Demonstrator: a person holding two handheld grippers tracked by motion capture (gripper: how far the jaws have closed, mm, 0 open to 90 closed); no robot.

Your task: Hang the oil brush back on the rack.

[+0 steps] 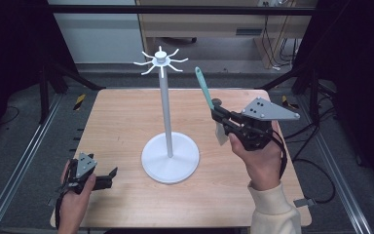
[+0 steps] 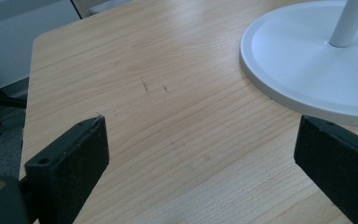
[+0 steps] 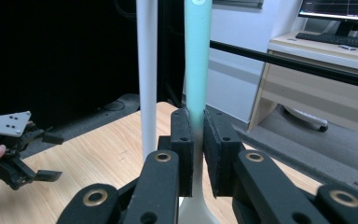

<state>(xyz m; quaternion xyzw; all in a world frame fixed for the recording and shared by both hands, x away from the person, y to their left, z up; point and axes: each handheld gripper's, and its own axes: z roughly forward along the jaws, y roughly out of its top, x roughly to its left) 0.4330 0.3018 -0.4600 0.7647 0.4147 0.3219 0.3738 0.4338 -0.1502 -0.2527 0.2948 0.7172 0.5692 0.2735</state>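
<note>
A white hook stand (image 1: pixel 165 112) rises from a round base (image 1: pixel 170 158) at the middle of the wooden table (image 1: pixel 121 117), with curved hooks (image 1: pixel 160 61) at its top. My right gripper (image 1: pixel 217 117) is lifted right of the pole and shut on a teal-handled utensil (image 1: pixel 204 88). The handle tilts up toward the hooks and its white end (image 1: pixel 220 134) hangs below the jaws. In the right gripper view the teal handle (image 3: pixel 197 56) stands clamped in my right gripper (image 3: pixel 198 121), beside the pole (image 3: pixel 147 70). My left gripper (image 1: pixel 111 178) lies open and empty at the front left.
In the left gripper view, bare wood lies between the jaws of my left gripper (image 2: pixel 200 135) and the stand's base (image 2: pixel 307 60) sits to the upper right. A desk with a keyboard (image 3: pixel 335 39) stands beyond the table. Dark frame bars (image 1: pixel 44 87) flank the table.
</note>
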